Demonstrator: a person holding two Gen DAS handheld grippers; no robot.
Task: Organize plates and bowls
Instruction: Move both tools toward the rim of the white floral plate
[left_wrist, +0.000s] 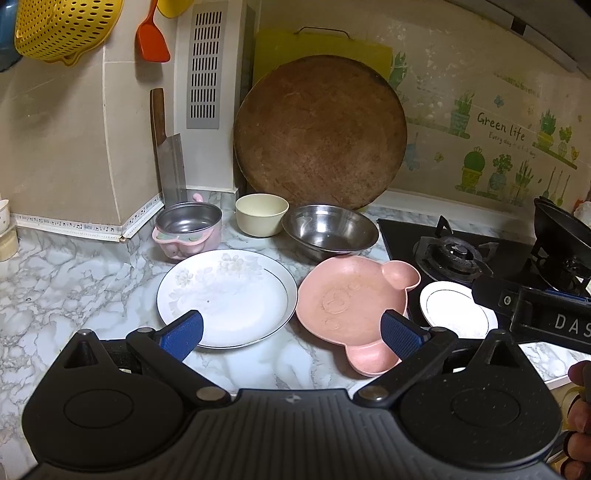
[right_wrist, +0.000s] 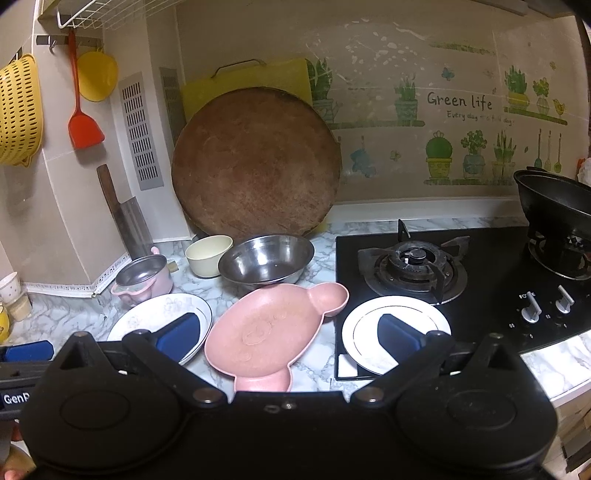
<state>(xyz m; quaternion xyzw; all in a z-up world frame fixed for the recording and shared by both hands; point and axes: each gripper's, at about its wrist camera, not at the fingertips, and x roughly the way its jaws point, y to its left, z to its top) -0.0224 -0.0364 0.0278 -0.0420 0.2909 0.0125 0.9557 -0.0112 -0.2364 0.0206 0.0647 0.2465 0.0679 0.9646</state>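
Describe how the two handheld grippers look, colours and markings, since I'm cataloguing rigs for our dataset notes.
Both match: the left gripper and right gripper have matte black bodies with round discs, silver pivot pins, and black linkage arms ending in blue textured pads. White lettering shows on each gripper's side, partly cut off. No cables or sleeves are visible.

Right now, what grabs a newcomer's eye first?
The big round wooden cutting board leaning on the back wall, behind the steel bowl. Then the pink bear-shaped plate at the counter's front, between a floral plate and a small white plate on the stove edge.
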